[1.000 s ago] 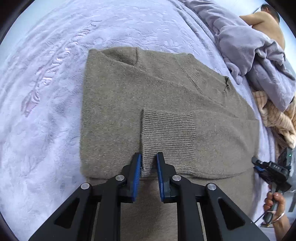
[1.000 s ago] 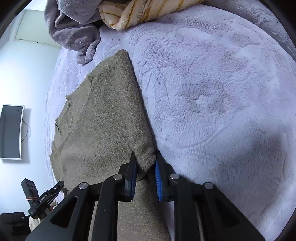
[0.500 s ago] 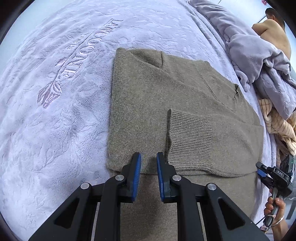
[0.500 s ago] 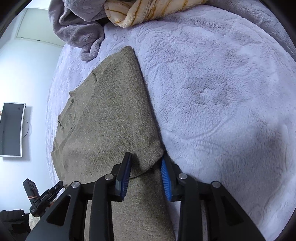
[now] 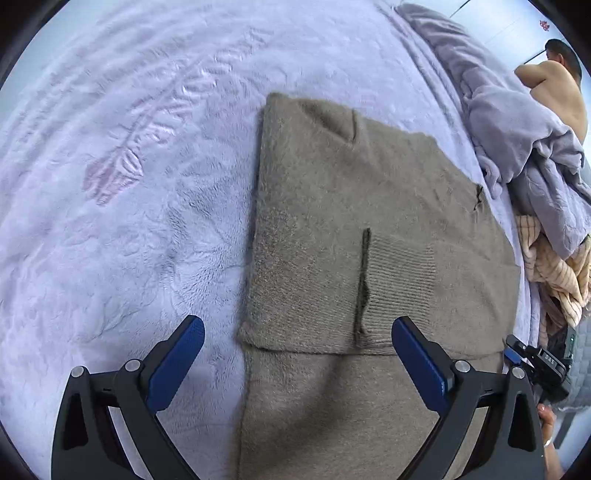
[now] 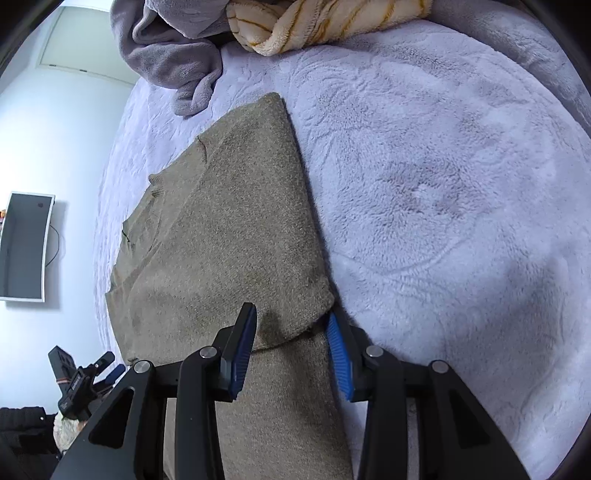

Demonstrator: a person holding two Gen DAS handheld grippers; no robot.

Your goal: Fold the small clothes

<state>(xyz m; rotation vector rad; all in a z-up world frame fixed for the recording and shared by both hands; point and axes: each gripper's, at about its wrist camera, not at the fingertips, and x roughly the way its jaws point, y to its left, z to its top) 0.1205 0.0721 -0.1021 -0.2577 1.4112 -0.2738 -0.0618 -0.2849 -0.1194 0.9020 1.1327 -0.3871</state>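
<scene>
A taupe knit sweater (image 5: 369, 229) lies on a lavender plush blanket (image 5: 129, 184), its upper part folded over the lower, with a ribbed cuff (image 5: 399, 291) on top. My left gripper (image 5: 297, 363) is wide open just above the fold's near edge, touching nothing. In the right wrist view the sweater (image 6: 229, 236) runs away to the upper left. My right gripper (image 6: 291, 347) is open, its jaws either side of the fold's near right corner, no longer pinching it.
A crumpled grey blanket (image 5: 517, 140) and a cream striped throw (image 5: 554, 273) lie at the bed's far side; both show in the right wrist view, blanket (image 6: 173, 48), throw (image 6: 314, 22). A person (image 5: 554, 92) sits beyond. A wall screen (image 6: 26, 243) hangs left.
Both grippers have opened and let go of the sweater's folded edge. The left one has opened wide and shifted left; the right one has drawn back slightly.
</scene>
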